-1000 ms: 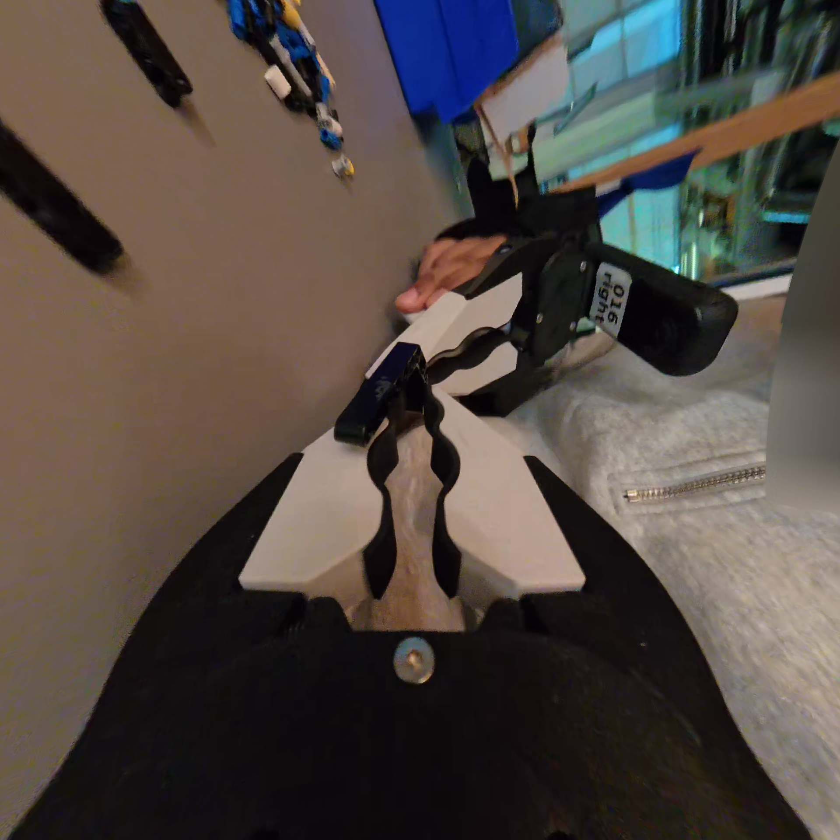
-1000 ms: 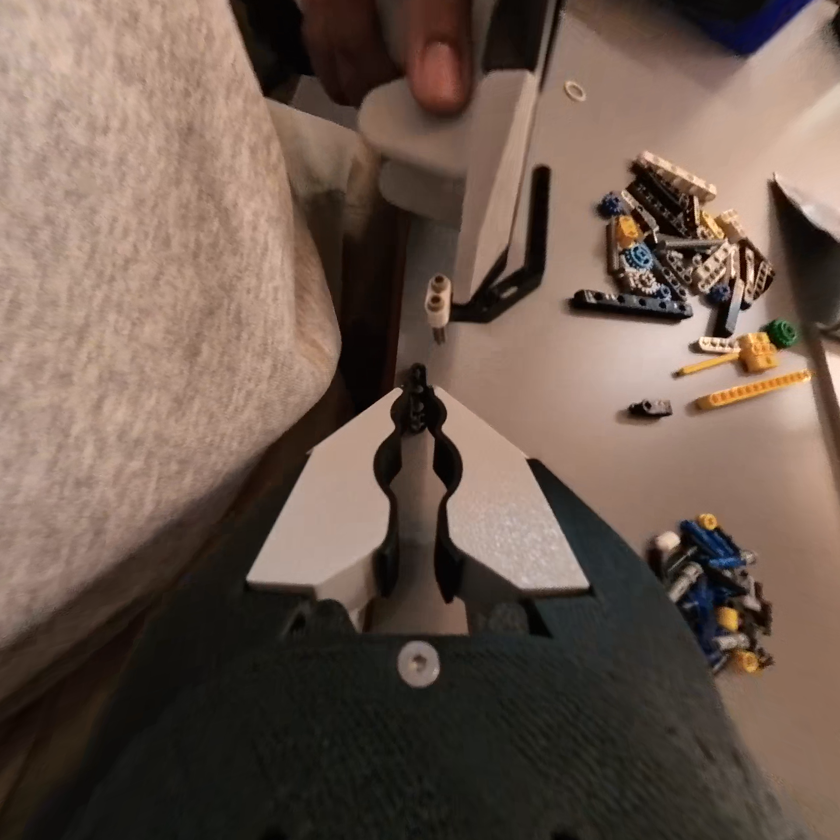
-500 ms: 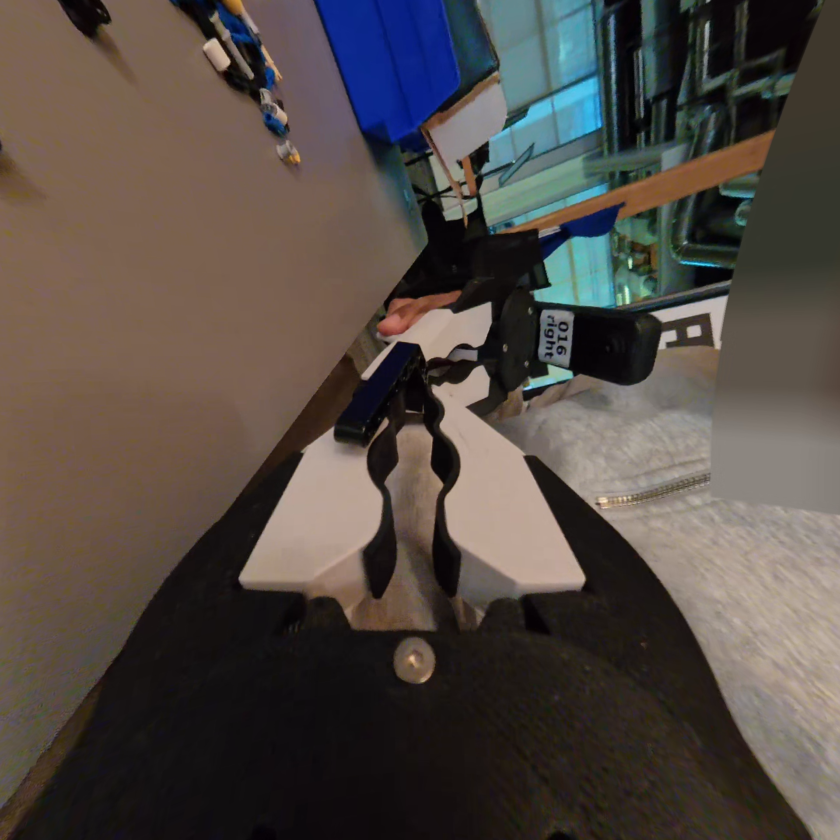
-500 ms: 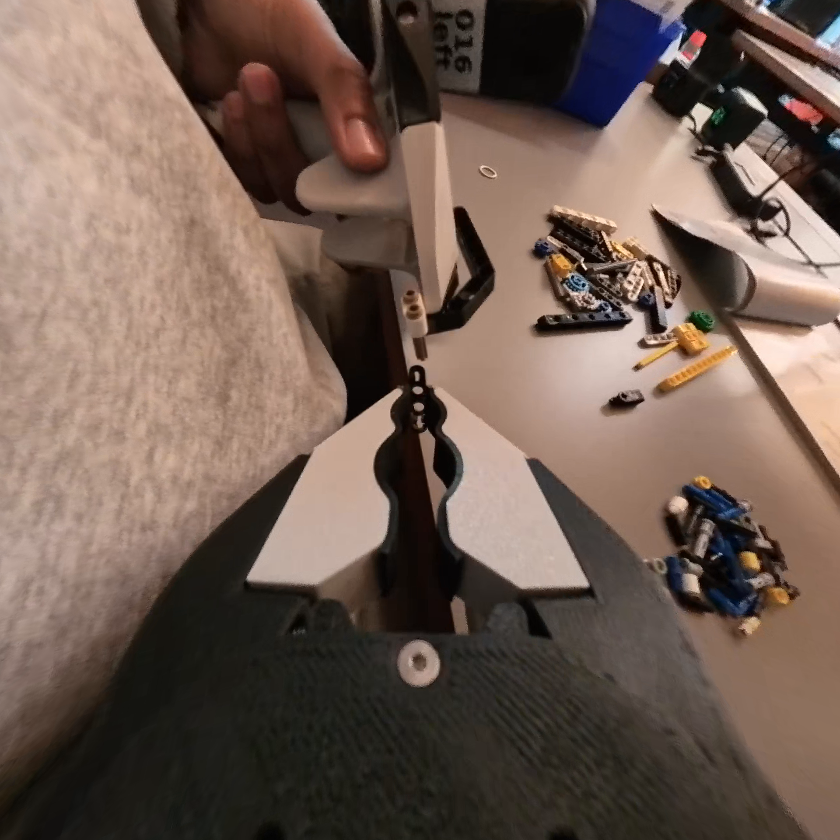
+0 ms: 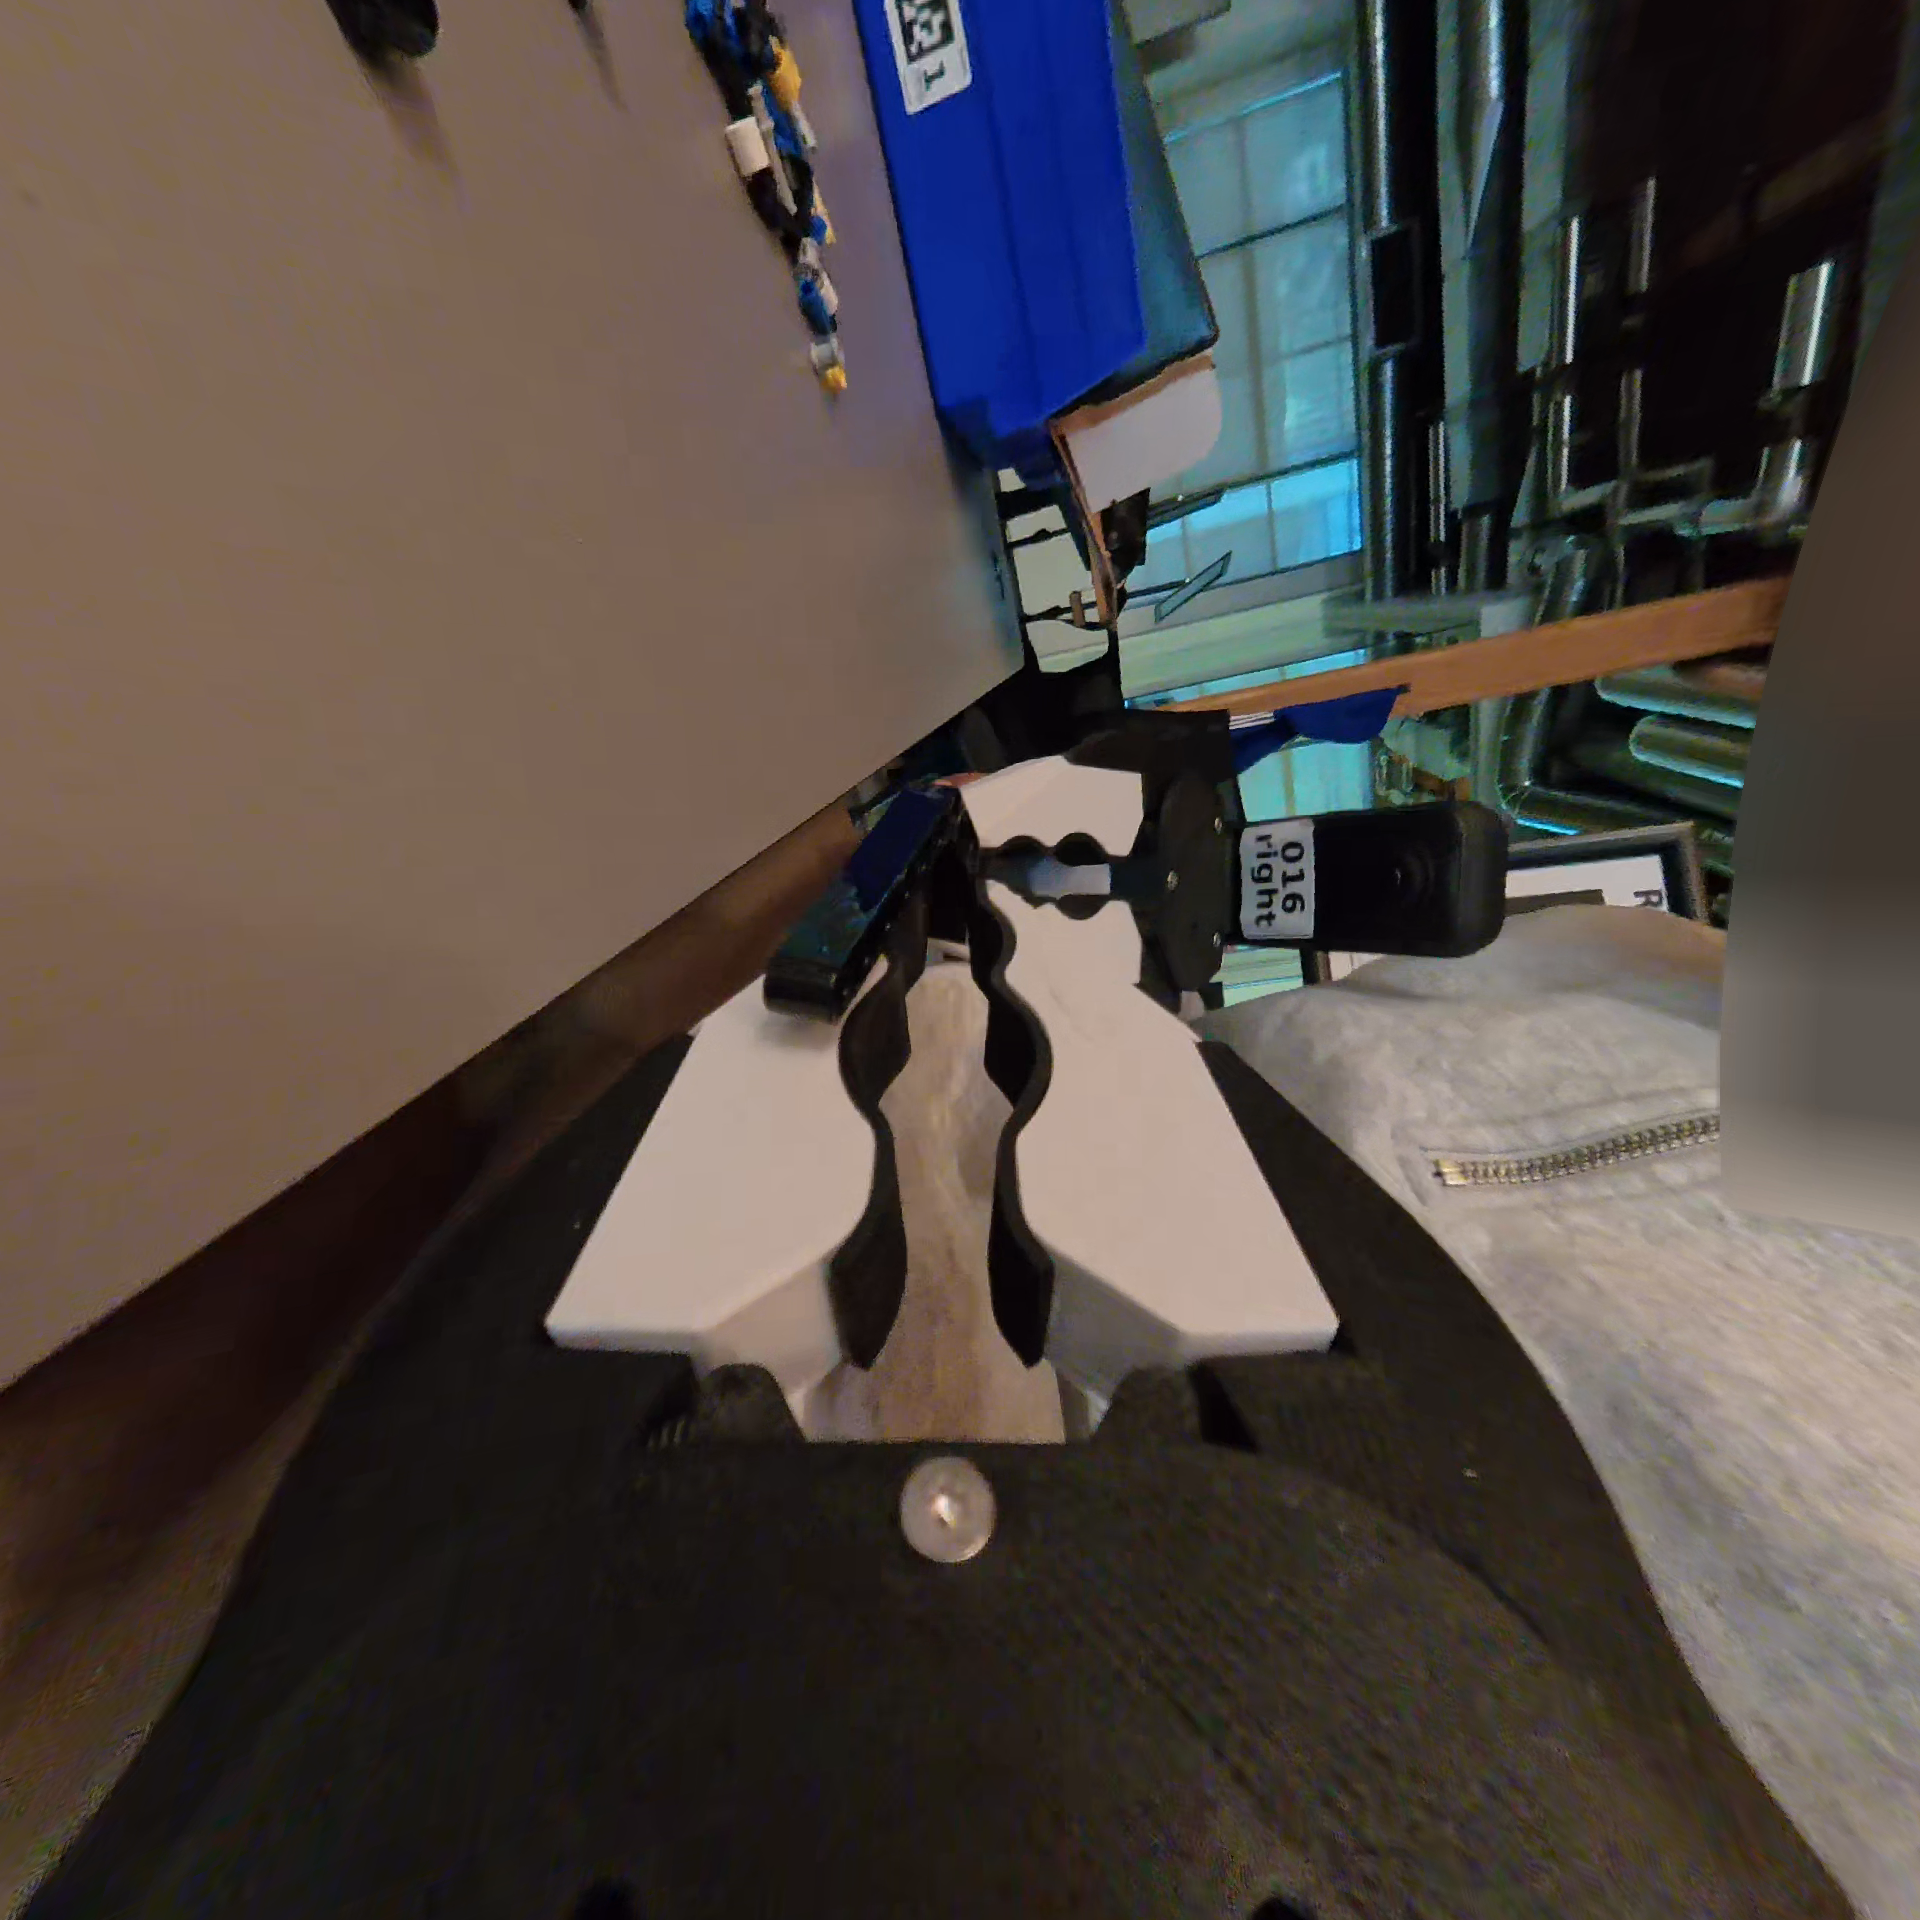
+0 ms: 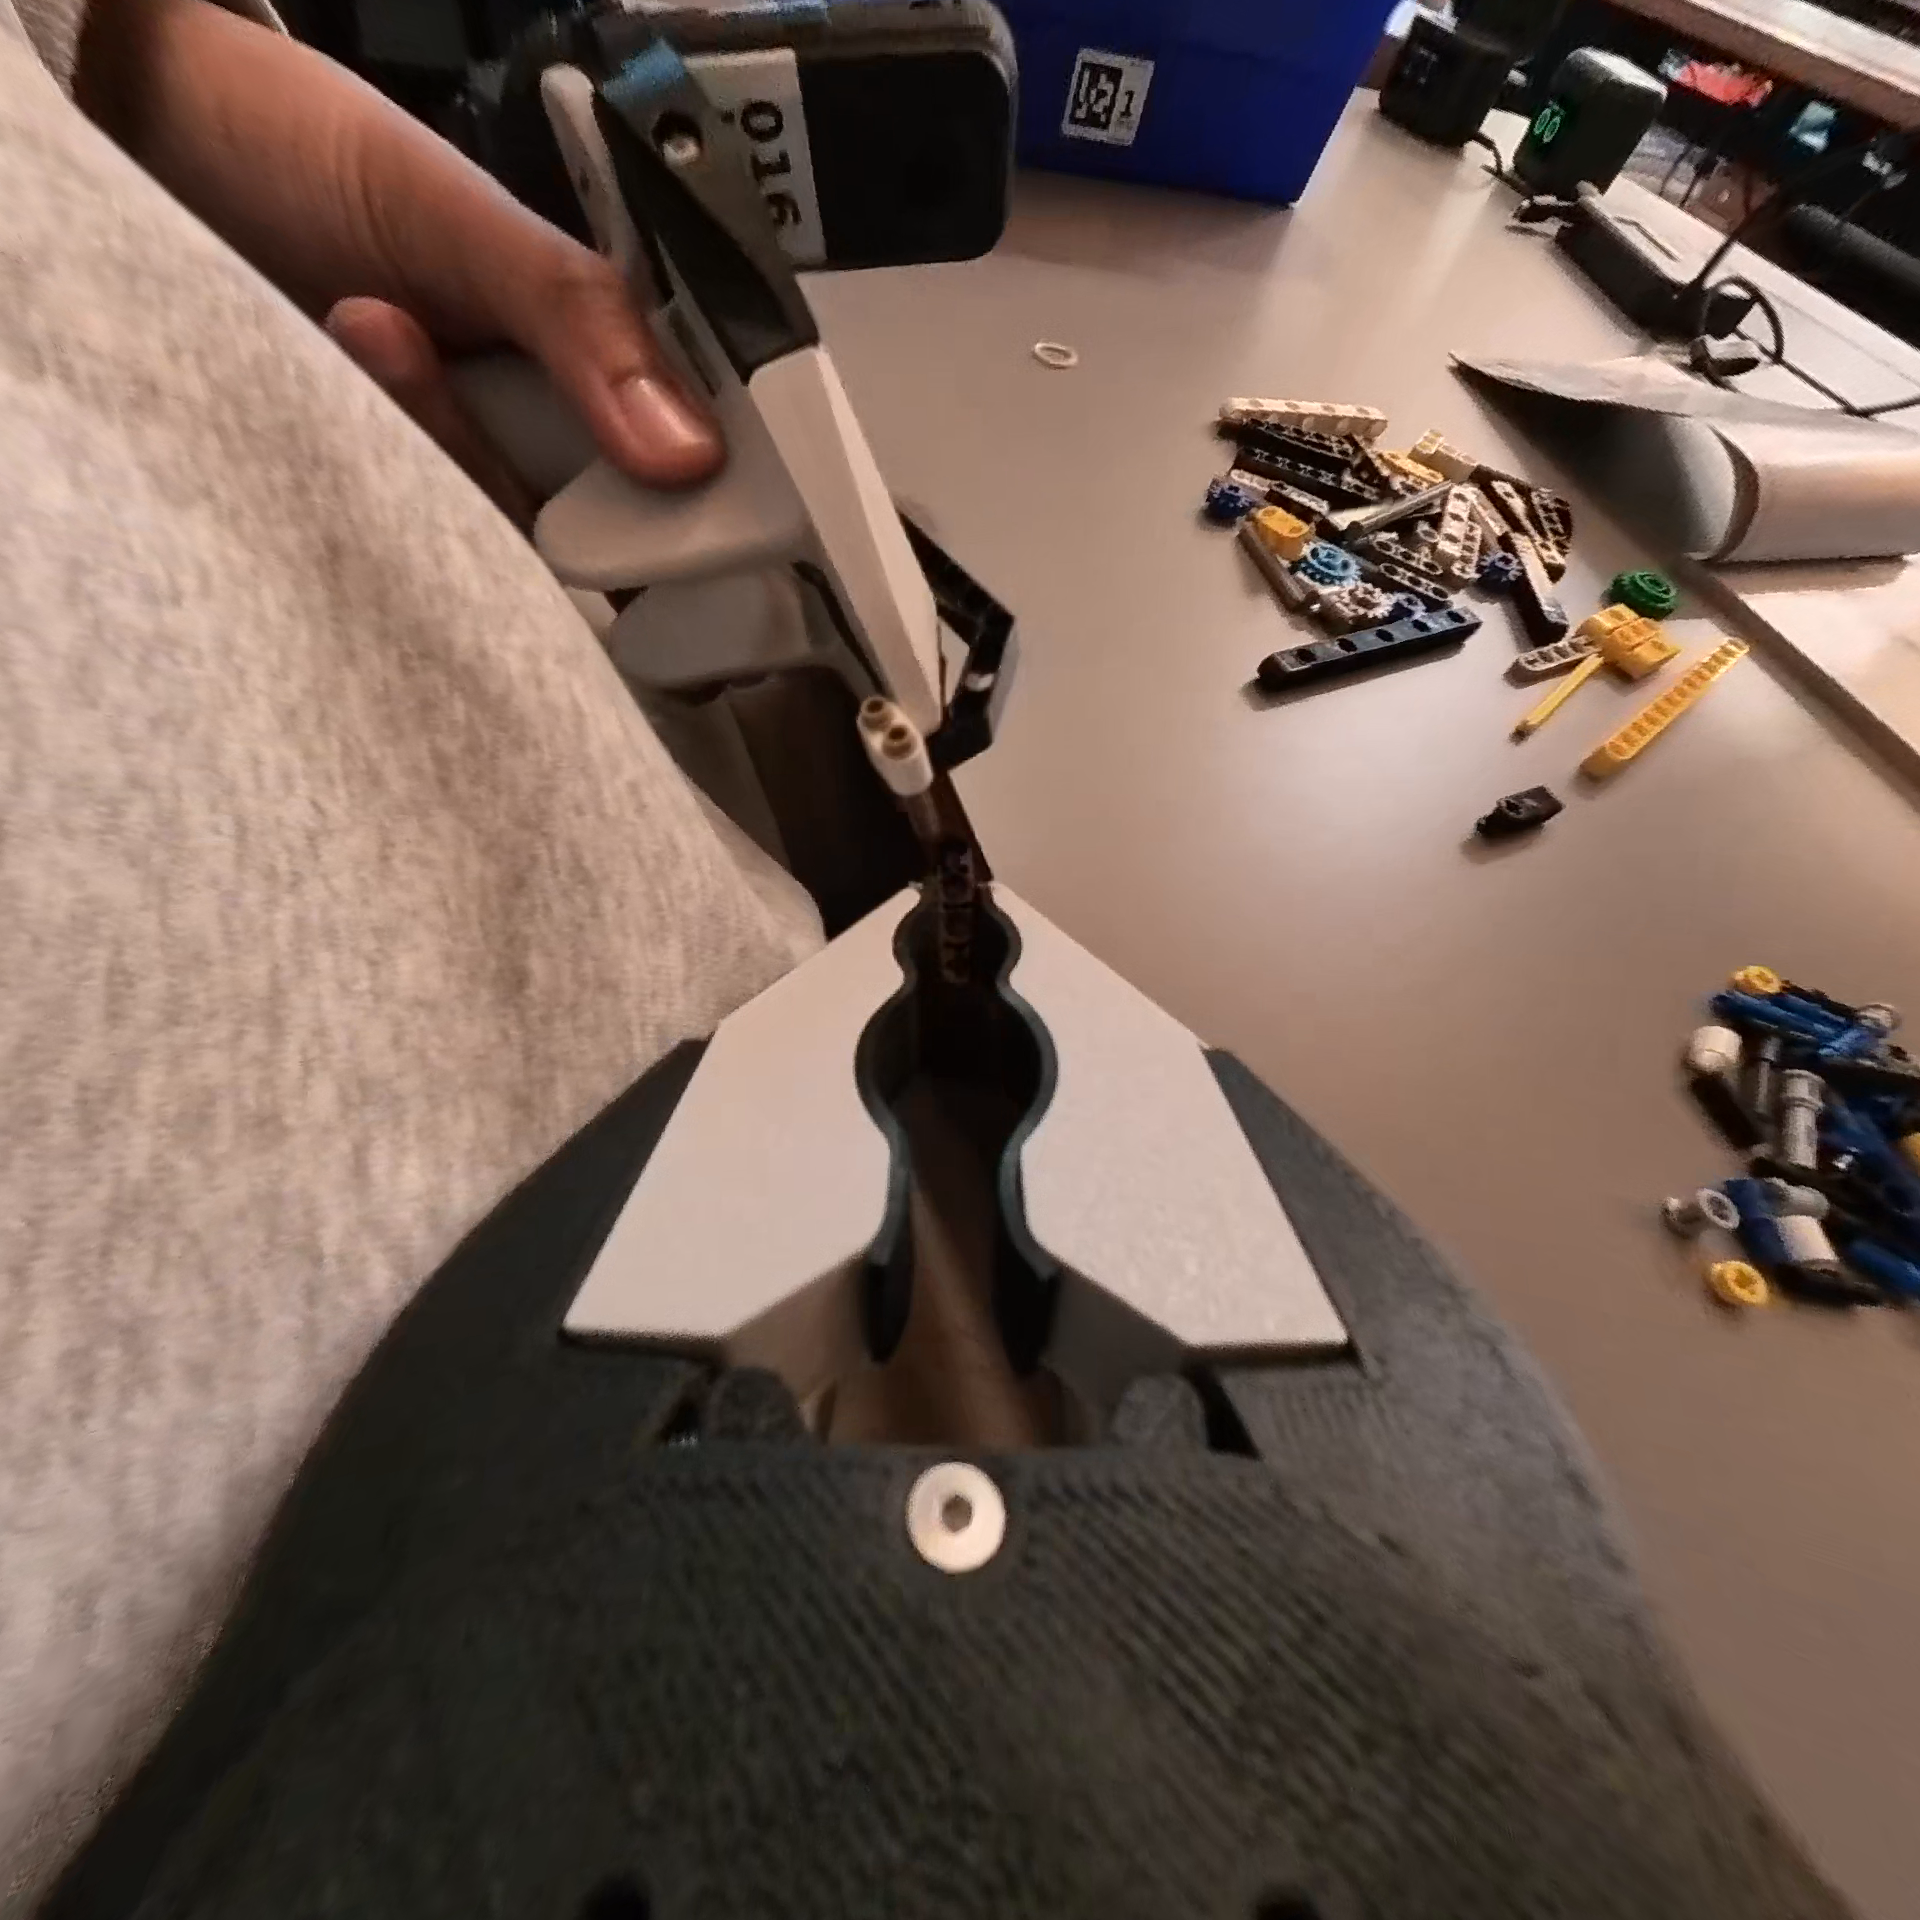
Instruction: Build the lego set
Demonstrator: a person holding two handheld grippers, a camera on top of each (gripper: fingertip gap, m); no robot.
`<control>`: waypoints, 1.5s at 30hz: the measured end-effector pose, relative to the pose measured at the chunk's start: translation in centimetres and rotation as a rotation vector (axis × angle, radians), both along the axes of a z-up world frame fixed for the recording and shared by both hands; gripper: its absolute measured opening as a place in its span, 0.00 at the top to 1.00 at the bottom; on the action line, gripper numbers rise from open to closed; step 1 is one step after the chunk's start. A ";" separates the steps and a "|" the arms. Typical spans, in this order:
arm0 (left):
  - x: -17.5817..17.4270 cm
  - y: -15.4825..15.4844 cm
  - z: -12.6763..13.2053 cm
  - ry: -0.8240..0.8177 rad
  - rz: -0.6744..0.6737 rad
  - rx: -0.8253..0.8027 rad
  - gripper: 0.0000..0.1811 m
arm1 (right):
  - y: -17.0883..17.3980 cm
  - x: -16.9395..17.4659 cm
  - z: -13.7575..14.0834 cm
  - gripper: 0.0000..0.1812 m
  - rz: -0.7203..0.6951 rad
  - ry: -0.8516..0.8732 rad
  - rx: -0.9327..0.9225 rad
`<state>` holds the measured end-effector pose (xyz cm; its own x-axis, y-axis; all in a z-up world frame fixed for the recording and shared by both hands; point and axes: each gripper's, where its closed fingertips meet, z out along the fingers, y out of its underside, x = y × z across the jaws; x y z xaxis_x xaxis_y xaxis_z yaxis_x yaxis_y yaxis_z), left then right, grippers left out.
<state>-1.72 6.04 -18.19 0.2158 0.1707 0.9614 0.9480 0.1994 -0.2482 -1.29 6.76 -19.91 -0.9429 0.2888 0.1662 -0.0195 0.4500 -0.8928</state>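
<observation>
Lego beam (image 5: pixel 868 906) clenched in left jaws, far end hidden, right jaws gripping blurred black piece (image 6: pixel 956 883).

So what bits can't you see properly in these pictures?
- Right wrist view: whether the thin black piece in the right claw already touches the white connector; too small and dark.
- Left wrist view: the far end of the bent black beam in the left claw, hidden behind the fingers.
- Left wrist view: the small parts on the table, blurred and cut off by the top edge.
</observation>
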 end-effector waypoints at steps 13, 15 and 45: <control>0.6 -0.4 0.0 -0.009 -0.029 0.016 0.97 | -0.4 0.9 0.8 0.98 0.109 0.021 -0.095; 0.9 -0.3 0.1 0.012 -0.057 -0.005 0.97 | -0.3 1.0 0.9 0.98 0.130 0.031 -0.091; -5.7 1.1 2.8 0.629 -0.309 -0.312 0.97 | 3.0 -8.7 -0.6 0.97 0.162 0.652 0.453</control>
<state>-7.45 7.16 -15.44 0.7886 0.2572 0.5586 0.6106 -0.2195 -0.7609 -10.00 9.77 -20.55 -0.6400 -0.0702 0.7652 -0.5695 0.7119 -0.4110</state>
